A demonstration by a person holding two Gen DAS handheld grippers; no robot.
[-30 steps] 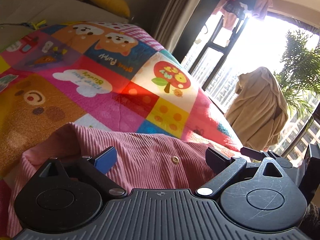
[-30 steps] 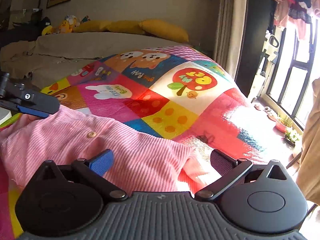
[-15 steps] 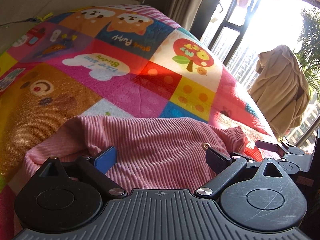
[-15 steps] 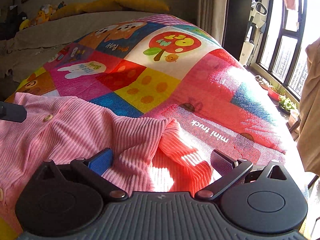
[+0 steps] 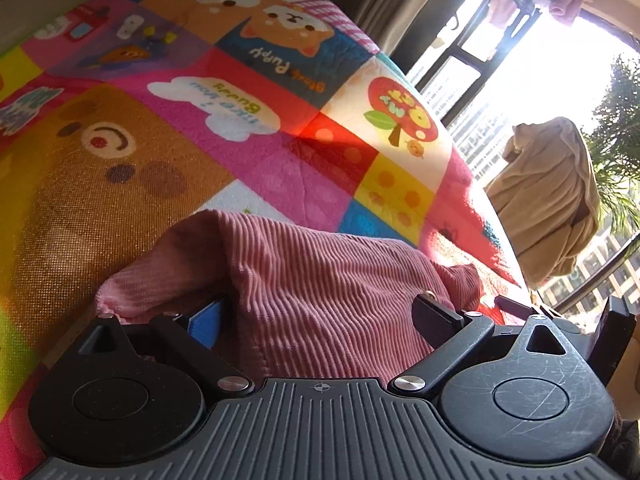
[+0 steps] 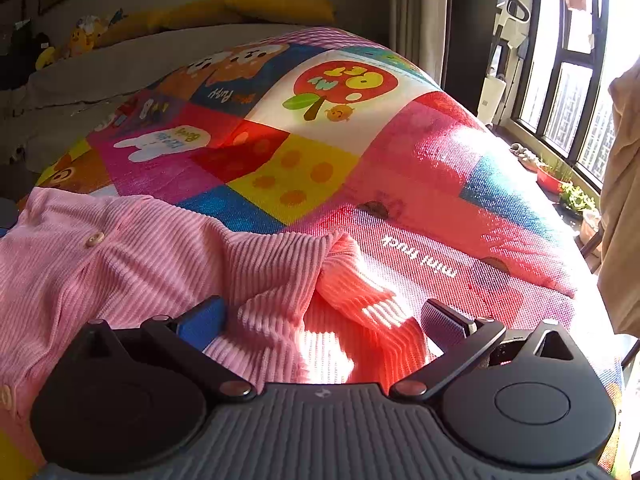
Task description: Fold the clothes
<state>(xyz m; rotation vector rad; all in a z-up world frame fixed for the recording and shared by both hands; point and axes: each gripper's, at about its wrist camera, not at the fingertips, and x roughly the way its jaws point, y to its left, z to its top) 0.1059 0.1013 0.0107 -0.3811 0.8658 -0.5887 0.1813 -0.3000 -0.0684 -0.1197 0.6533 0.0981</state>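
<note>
A pink ribbed buttoned garment [image 5: 312, 292] [image 6: 132, 256] lies bunched on a colourful cartoon quilt [image 5: 248, 128] [image 6: 320, 152]. In the left wrist view my left gripper [image 5: 318, 320] stands open low over the garment, whose cloth rises between the spread fingers. My right gripper [image 6: 322, 320] is open too, its fingers either side of a sunlit fold of the garment near the quilt's near edge. Part of the right gripper's body [image 5: 520, 306] shows past my left gripper. A pale button [image 6: 94, 239] sits on the garment's left part.
The quilt covers a bed with a grey sheet [image 6: 100, 64] and yellow pillows [image 6: 276, 4] at the far end. A beige cloth [image 5: 548, 196] hangs by the window on the right. Potted plants [image 6: 560, 178] line the sill.
Both grippers dropped lower and closer to the garment, staying open. The garment now lies settled on the quilt, with its right fold spread in the sunlight.
</note>
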